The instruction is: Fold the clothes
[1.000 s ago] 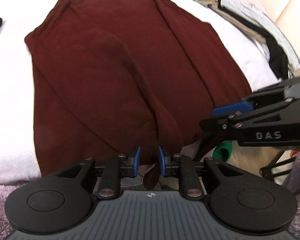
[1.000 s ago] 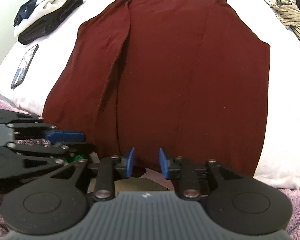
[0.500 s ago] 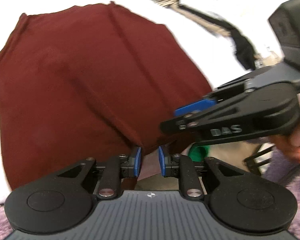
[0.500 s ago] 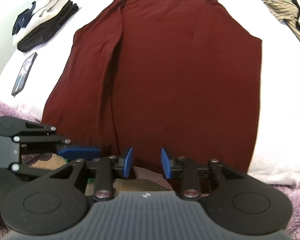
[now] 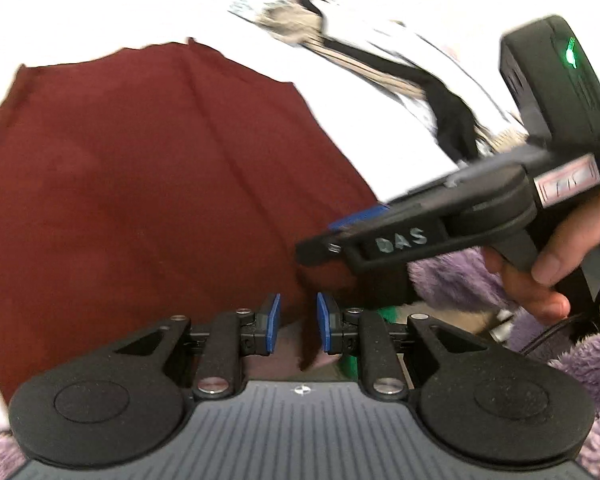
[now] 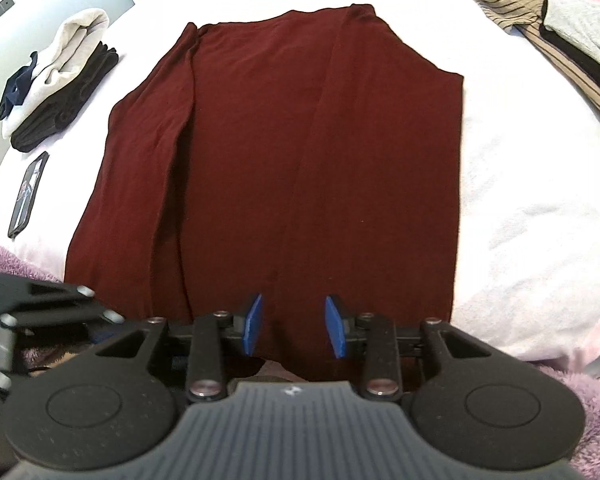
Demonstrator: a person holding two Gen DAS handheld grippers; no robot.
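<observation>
A dark red garment [image 6: 300,168] lies flat on the white bed [image 6: 520,200], its sides folded inward and its near hem hanging over the bed's edge. My right gripper [image 6: 295,330] is open just above that hem, near the middle, with nothing between its blue pads. In the left wrist view the garment [image 5: 148,200] fills the left half. My left gripper [image 5: 298,322] is open by a narrow gap over the hem's right part, where a fold of cloth hangs below the fingers. The right gripper [image 5: 320,240] shows there too, held by a hand [image 5: 548,276]. The left gripper [image 6: 40,308] sits at the hem's left corner.
A folded stack of clothes [image 6: 56,80] and a phone [image 6: 28,192] lie on the bed's left side. A pile of loose clothes [image 6: 560,20] lies at the far right, and it shows in the left wrist view as well [image 5: 380,64]. A purple fluffy blanket [image 6: 580,400] lies below the bed's edge.
The left gripper has swung right along the hem, so the right gripper and the hand now loom close in its view. The right gripper's jaws have spread slightly wider.
</observation>
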